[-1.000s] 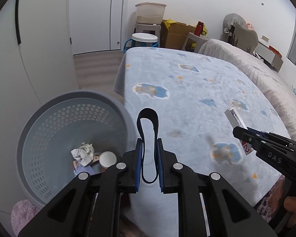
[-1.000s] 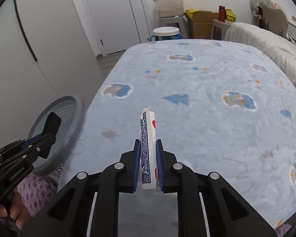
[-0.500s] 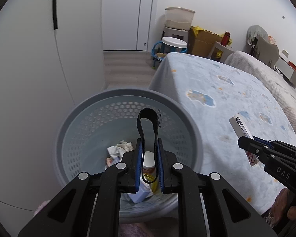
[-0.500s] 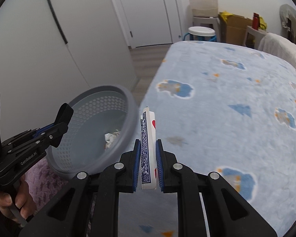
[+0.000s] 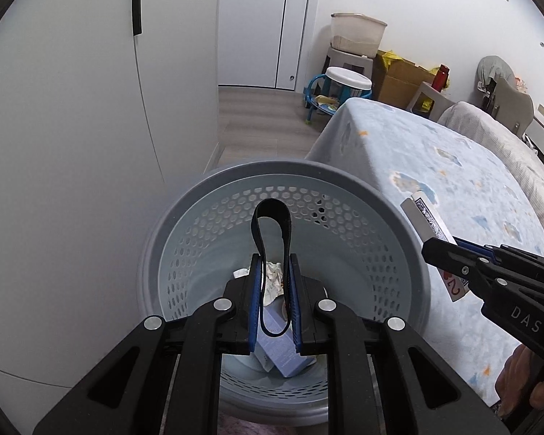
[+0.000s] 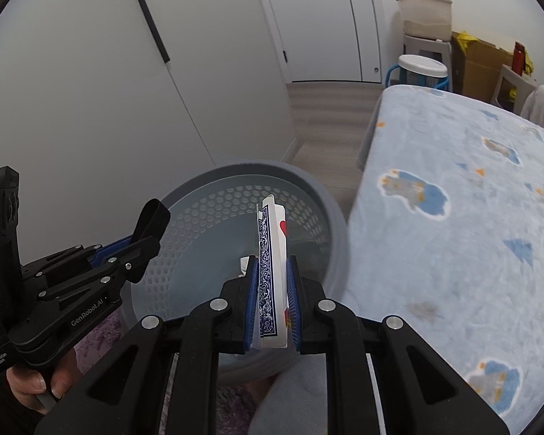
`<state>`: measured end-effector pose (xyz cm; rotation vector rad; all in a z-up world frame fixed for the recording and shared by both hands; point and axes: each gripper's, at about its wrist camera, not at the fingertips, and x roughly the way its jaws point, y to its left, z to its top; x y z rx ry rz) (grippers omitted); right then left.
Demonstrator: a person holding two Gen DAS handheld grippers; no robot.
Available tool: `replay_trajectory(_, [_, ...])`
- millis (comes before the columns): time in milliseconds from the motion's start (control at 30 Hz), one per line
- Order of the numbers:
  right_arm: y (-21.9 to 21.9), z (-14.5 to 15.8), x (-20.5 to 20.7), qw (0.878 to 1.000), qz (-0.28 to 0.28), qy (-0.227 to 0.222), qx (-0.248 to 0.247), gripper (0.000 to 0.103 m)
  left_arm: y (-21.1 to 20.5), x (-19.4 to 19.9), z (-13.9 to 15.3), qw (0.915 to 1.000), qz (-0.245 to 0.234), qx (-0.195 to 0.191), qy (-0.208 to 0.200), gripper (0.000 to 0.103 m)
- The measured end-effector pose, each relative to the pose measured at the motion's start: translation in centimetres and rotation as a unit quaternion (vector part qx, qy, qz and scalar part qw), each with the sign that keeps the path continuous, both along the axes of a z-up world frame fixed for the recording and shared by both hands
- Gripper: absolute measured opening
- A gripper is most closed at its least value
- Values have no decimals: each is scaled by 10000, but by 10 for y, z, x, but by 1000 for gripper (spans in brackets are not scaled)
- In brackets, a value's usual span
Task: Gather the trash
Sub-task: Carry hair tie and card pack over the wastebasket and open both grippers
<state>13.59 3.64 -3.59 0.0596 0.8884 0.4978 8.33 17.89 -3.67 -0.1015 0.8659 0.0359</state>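
Two tongs, each closed on one item, above the basket. The left tongs (image 5: 275, 302) pinch a black strap loop (image 5: 271, 253) between the blue pads, with the loop standing up over the middle of the grey perforated basket (image 5: 409, 268). The right tongs (image 6: 271, 306) clamp a pack of playing cards (image 6: 272, 272) edge-on; in the right wrist view it hangs over the basket's mouth, while the left wrist view places it nearer the rim on the bed side, so its exact position over the opening is uncertain.

Inside the basket lie crumpled paper (image 5: 273, 279) and a pale blue carton (image 5: 284, 351). The basket stands on the floor between the white wardrobe (image 5: 72, 145) and the bed (image 6: 471, 253), which is covered by a light blue blanket.

Likely faults from here:
- If the right tongs open while the cards are above the rim, the pack may strike the rim and fall to the floor or onto the blanket.
- Loose cards could fan out and scatter on release.
- The limp strap may cling to a pad and fail to drop.
- Since the two tongs are close together, they could knock each other, or the basket.
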Motion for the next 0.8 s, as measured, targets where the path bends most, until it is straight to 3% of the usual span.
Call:
replay_trajectory(333, [15, -18, 14, 9997, 117, 205, -29, 16, 10, 11, -9, 9999, 18, -14, 113, 14])
replay_trajectory(667, [19, -17, 17, 9998, 156, 147, 11, 19, 13, 15, -10, 9999, 104, -16, 137, 14])
replay_trajectory(800, [19, -15, 15, 9998, 166, 130, 46, 23, 12, 12, -8, 9998, 156, 22, 135, 28])
